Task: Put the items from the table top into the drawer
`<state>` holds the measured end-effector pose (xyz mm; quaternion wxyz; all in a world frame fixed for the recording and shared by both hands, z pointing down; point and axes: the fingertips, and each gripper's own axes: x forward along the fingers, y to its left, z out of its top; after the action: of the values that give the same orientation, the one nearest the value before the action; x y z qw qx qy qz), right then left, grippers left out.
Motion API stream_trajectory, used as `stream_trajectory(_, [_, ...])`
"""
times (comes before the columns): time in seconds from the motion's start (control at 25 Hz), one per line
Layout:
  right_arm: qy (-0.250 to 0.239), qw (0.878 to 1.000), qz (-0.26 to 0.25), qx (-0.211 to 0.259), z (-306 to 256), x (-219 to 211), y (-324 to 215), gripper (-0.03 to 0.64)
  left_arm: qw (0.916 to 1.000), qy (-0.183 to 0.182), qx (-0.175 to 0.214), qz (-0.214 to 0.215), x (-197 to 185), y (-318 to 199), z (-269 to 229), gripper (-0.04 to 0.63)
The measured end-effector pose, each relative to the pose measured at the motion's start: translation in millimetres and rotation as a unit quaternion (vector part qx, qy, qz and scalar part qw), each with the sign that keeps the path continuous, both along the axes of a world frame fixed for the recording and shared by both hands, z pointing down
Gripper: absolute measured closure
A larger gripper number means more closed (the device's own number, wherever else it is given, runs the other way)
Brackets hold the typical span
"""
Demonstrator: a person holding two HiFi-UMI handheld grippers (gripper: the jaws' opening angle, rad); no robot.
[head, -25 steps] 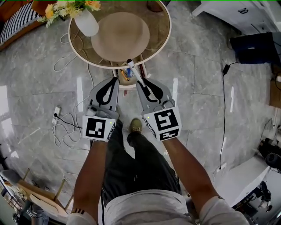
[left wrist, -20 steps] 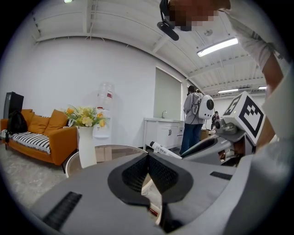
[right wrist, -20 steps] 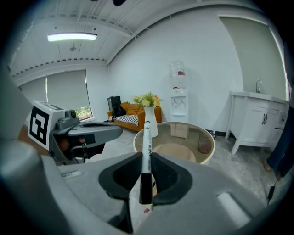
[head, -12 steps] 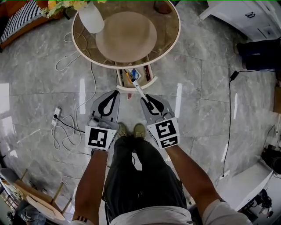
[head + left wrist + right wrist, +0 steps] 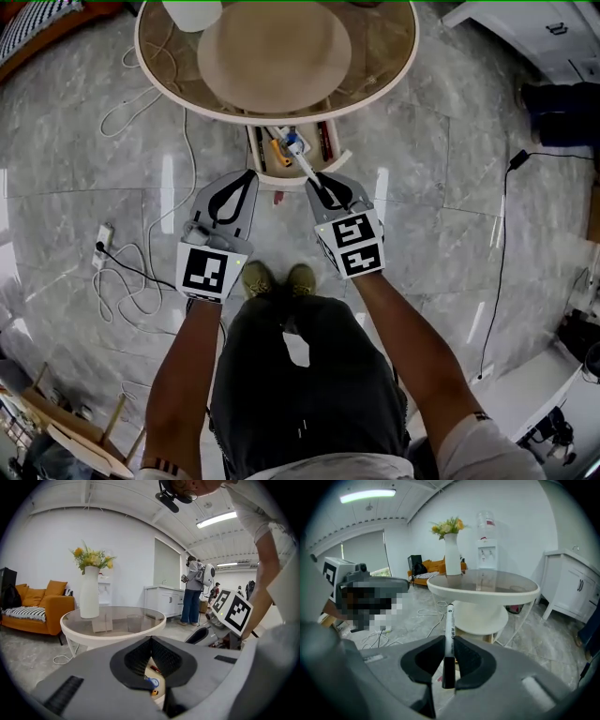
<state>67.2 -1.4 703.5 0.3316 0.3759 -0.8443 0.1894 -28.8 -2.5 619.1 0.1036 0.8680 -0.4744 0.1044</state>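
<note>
A round glass-topped table (image 5: 384, 56) has an open drawer (image 5: 341, 156) under its near edge, with pens and small items inside. My right gripper (image 5: 315, 179) is shut on a white marker (image 5: 304, 163) with a black cap. The marker's free end reaches over the drawer's front. In the right gripper view the marker (image 5: 449, 620) stands up between the pads of my right gripper (image 5: 449, 641), in front of the table (image 5: 487, 592). My left gripper (image 5: 249, 174) is just left of the drawer, shut with nothing in it. Through my left gripper (image 5: 151, 639) part of the drawer (image 5: 155, 682) shows.
A white vase (image 5: 192, 11) with flowers stands on the table's far left. Cables (image 5: 131, 272) and a power strip (image 5: 101, 234) lie on the floor at left. A white cabinet (image 5: 525, 28) is at the upper right. An orange sofa (image 5: 42, 609) and a standing person (image 5: 192, 592) are beyond.
Both grippers have sunk from table-top height to about the drawer's level. The marker has stayed gripped in the right one, its end now over the drawer's front.
</note>
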Motion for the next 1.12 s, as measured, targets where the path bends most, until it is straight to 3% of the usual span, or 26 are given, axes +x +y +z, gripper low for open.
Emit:
stream_trajectory(0.6, [0.069, 0.995, -0.018, -0.07, 181.3, -43.7, -59.8, 0.551, 0.9999, 0.009, 0.009, 0.003, -29.5, -48.5, 130.2, 0.595])
stream_trajectory(1.12, [0.12, 0.986, -0.037, -0.106, 259.4, -76.0, -87.6, 0.551, 0.9998, 0.012, 0.013, 0.002, -50.1, -59.4, 177.7, 0.595])
